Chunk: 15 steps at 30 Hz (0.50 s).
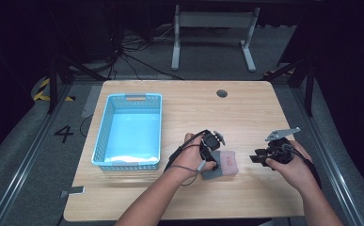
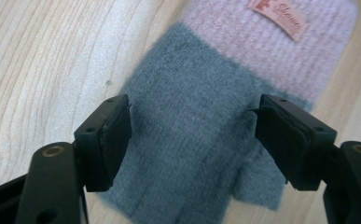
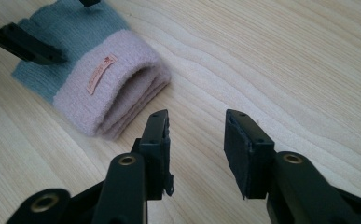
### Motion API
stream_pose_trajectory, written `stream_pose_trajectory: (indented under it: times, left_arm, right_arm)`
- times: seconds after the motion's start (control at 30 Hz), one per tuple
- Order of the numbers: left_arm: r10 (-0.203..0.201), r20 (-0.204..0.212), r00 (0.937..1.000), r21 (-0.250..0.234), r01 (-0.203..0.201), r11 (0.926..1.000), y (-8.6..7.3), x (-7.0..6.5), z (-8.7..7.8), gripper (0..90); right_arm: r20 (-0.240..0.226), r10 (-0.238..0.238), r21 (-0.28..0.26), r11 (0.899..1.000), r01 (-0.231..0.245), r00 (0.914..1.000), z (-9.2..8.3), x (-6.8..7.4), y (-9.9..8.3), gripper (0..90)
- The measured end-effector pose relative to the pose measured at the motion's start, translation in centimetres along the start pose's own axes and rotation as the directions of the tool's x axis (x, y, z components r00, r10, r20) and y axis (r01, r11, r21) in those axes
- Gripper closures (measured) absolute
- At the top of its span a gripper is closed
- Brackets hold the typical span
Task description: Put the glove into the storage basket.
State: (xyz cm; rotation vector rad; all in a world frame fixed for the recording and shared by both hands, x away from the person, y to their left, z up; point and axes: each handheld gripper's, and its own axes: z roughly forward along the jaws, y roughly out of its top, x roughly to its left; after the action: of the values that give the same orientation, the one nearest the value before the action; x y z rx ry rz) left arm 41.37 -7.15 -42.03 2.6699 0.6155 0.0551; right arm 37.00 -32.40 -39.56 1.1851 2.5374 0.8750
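A folded knitted glove (image 1: 227,162), grey-blue with a pink cuff and a small label, lies flat on the wooden table. My left gripper (image 1: 214,162) hovers right over its grey end. In the left gripper view the gripper (image 2: 192,135) is open, its pads apart on either side of the grey knit (image 2: 187,126) and not pressing it. My right gripper (image 1: 256,157) is a little to the right of the glove. It is open (image 3: 197,140) above bare wood, just short of the pink cuff (image 3: 117,98). A black jaw of the left gripper (image 3: 24,44) shows over the glove's grey end.
A light blue plastic basket (image 1: 103,136) stands on the table's left half, with something pale on its bottom. A round cable hole (image 1: 222,93) sits near the far edge. A small grey tab (image 1: 74,191) lies at the front left corner. Beyond the table are a white desk frame and cables.
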Motion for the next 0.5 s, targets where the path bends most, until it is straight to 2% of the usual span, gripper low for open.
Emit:
stream_pose_trajectory:
  times: [0.2,0.5]
  left_arm:
    - [0.005,-0.011,0.9999,0.041,-0.005,0.9992,0.2,-0.2,0.9,20.8]
    - [0.014,-0.029,0.9995,0.055,-0.013,0.9984,0.3,-0.5,1.4,19.8]
  right_arm:
    - [-0.001,-0.002,-0.011,1.000,0.002,1.0000,0.0,-0.1,0.0,58.8]
    - [0.005,-0.001,-0.019,1.000,0.001,1.0000,-0.1,-0.1,0.0,58.7]
